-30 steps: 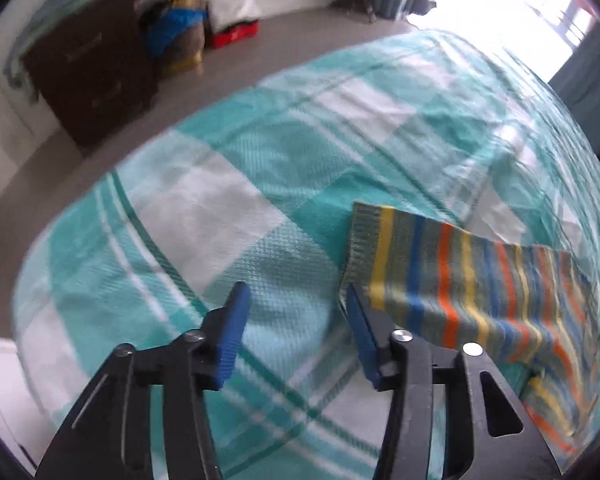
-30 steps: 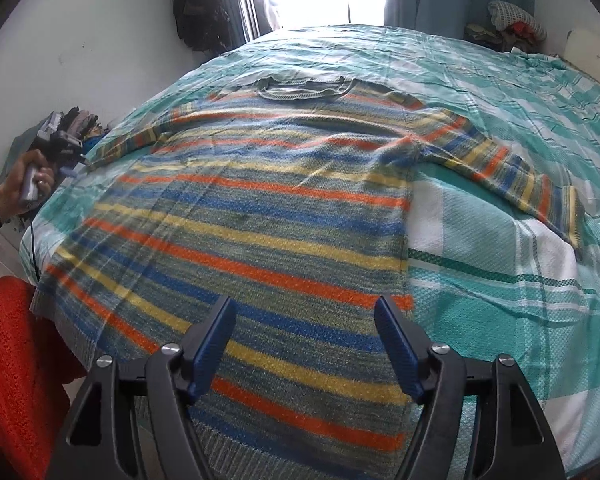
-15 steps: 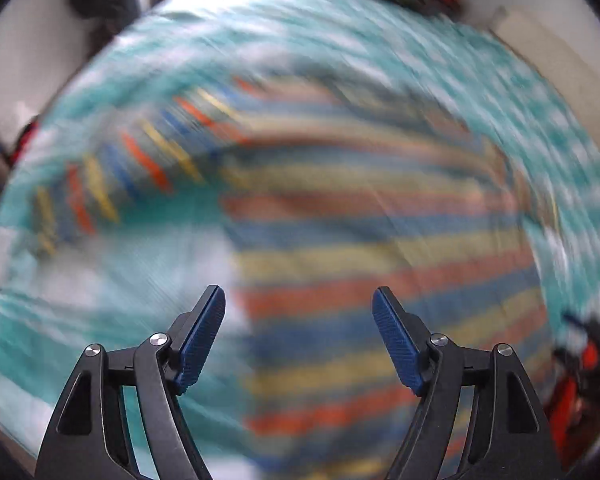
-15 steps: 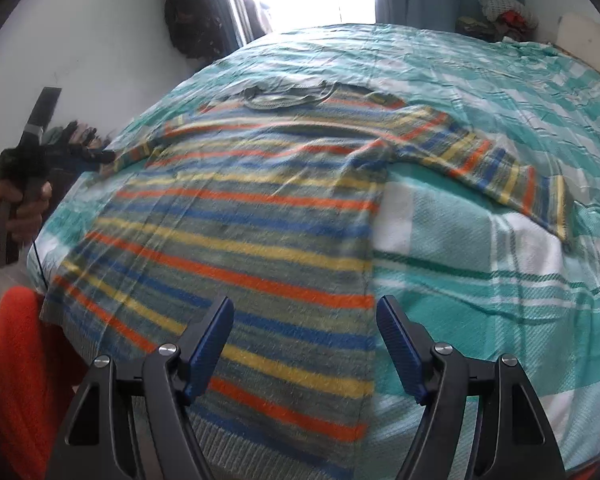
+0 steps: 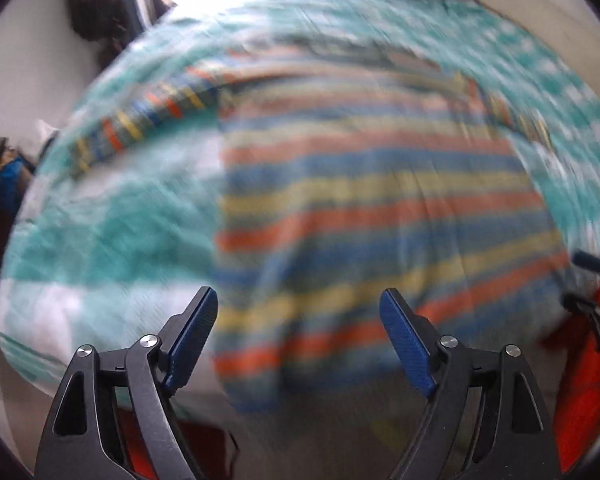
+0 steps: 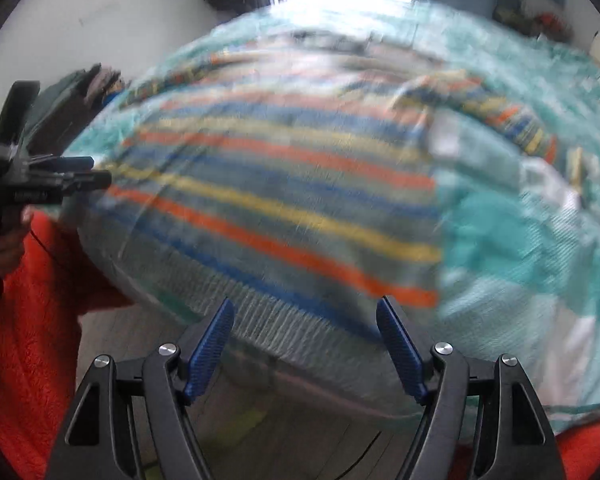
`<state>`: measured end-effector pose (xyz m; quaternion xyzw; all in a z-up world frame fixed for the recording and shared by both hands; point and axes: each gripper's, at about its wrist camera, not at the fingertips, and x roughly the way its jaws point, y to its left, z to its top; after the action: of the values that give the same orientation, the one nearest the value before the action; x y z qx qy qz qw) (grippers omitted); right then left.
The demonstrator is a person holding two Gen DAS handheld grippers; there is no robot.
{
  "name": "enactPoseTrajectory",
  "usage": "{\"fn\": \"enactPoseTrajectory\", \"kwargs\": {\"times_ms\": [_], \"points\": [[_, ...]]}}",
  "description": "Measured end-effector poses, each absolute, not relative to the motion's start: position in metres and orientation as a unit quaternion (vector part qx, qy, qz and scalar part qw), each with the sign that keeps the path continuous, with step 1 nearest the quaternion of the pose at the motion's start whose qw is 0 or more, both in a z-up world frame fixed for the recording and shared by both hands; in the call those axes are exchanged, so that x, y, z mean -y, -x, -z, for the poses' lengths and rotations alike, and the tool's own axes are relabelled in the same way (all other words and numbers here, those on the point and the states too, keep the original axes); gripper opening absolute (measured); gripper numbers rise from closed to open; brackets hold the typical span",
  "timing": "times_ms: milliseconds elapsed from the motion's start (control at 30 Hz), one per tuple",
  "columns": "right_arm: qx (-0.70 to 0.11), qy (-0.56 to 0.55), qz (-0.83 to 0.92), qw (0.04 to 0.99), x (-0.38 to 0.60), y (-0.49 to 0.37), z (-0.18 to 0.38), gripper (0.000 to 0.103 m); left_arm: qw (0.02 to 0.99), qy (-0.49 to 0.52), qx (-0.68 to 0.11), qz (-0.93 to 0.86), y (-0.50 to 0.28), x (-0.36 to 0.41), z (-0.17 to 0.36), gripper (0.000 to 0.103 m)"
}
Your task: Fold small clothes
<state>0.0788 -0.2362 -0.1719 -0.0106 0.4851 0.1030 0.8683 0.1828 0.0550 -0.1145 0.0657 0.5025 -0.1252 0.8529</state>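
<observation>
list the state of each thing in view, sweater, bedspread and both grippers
striped sweater: spread flat, front up, sleeves out to the sides, hem at the near bed edge
checked bedspread: spread over the bed, under the sweater
left gripper: open, empty, near the hem's left corner
right gripper: open, empty, just short of the hem

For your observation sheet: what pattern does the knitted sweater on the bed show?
The knitted sweater has horizontal orange, yellow, blue and grey-green stripes, clearest in the right wrist view.
</observation>
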Motion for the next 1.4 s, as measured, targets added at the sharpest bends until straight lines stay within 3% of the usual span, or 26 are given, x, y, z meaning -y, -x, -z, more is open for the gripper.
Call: {"fn": "enactPoseTrajectory", "kwargs": {"times_ms": [167,333,500,567,833,1400], "points": [[-0.404,0.006,-0.037,0.914,0.281,-0.105,0.138,0.074,0.895,0.0,-0.443,0.059,-0.252,-0.061,0.086,0.086],[-0.364,-0.033,0.043,0.93,0.335,-0.145,0.132,0.077,0.902,0.032,-0.43,0.015,-0.294,-0.038,0.101,0.091],[-0.399,-0.039,0.083,0.912,0.363,-0.164,0.18,0.078,0.866,0.013,-0.499,0.005,-0.301,-0.021,0.176,0.103],[-0.432,-0.06,0.081,0.896,0.373,-0.165,0.208,0.08,0.885,0.008,-0.465,0.011,-0.286,-0.022,0.198,0.103],[-0.411,-0.071,0.067,0.906,0.372,-0.167,0.218,0.095,0.888,0.02,-0.459,0.015,-0.283,-0.027,0.196,0.103],[-0.406,-0.065,0.065,0.909,0.373,-0.164,0.223,0.098,0.886,0.025,-0.462,0.017,-0.285,-0.028,0.195,0.103]]}}
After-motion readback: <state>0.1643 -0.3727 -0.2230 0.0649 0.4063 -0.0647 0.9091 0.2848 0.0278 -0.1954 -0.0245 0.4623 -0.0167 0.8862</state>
